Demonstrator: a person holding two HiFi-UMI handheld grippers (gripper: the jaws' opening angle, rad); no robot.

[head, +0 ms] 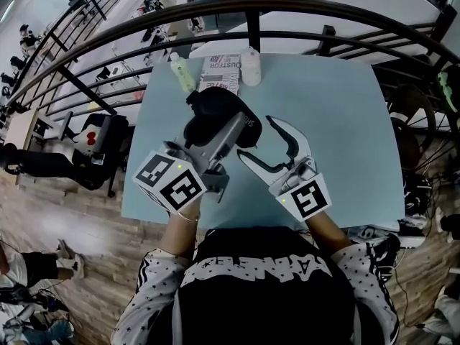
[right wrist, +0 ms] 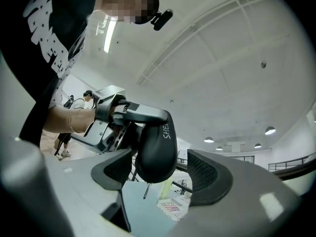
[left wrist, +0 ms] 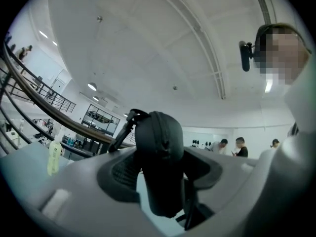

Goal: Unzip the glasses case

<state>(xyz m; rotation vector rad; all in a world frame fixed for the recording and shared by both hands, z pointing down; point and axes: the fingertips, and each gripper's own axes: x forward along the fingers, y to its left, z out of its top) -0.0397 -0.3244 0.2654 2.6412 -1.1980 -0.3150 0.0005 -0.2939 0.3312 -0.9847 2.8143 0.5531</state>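
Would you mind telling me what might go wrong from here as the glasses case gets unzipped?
The zipper pull is a thin tab hanging under the glasses case; the open right gripper might close on the case body instead. The left gripper clamps the case in the air above the table, so a hard tug could twist it loose.

Bright, even indoor light falls from round ceiling lamps (right wrist: 213, 139) and a long strip light (right wrist: 109, 34), which glares white. On the pale blue surface (head: 345, 121) shadows are soft and faint. Fisheye bending bows the dark metal railing (head: 215, 6), and the picture corners go black. In the gripper views the grey plastic fingers (right wrist: 217, 179) nearest the lens blur, while the black hard-shell glasses case (right wrist: 155, 147) is fairly sharp, with a dull sheen.
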